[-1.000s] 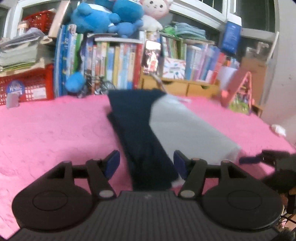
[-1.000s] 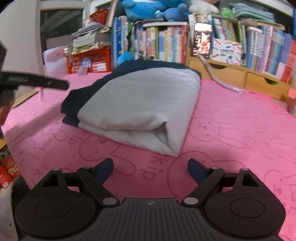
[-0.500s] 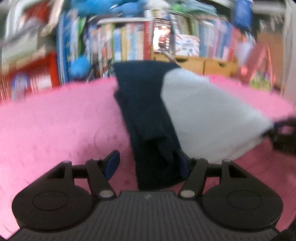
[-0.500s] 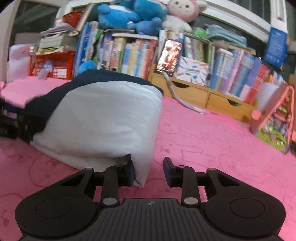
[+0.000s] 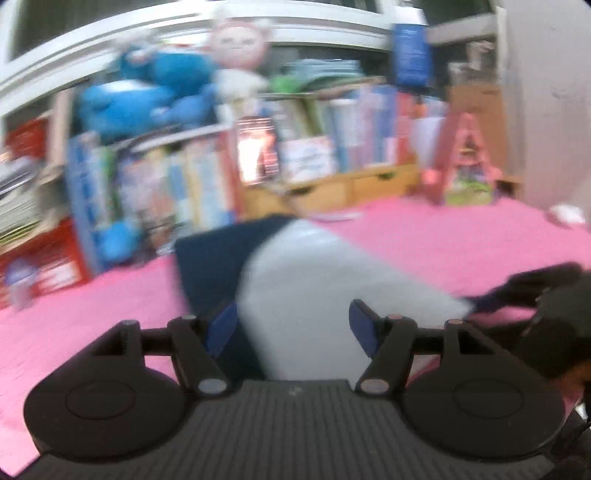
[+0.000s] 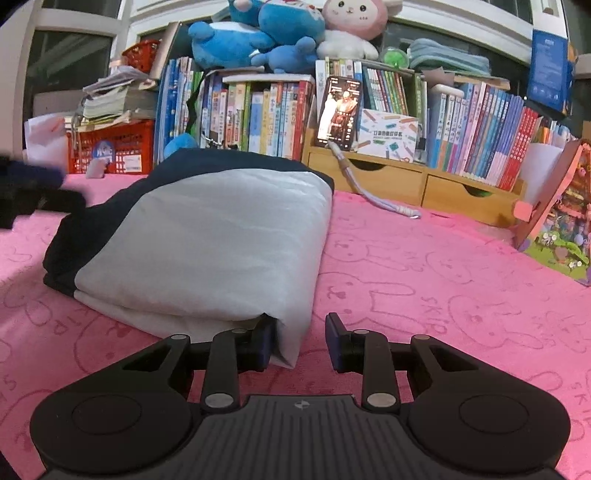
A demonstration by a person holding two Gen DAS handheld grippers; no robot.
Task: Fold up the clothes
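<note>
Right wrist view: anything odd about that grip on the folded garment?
Yes. The right gripper has just been closing, but only its left finger touches the folded grey-and-navy garment, at its near corner; the other finger stands clear over the pink blanket. Nothing is pinched.

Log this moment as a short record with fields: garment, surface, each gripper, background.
garment: folded grey and navy garment, lying flat, grey panel on top
surface: pink blanket printed with rabbit outlines
right gripper: jaws have just been closing; the garment's near corner sits between them, left pad against the cloth, right pad clear of it
left gripper: jaws apart around the garment's near edge, view blurred, pads not pressing
background: bookshelf with plush toys on top, phone propped upright, red basket
</note>
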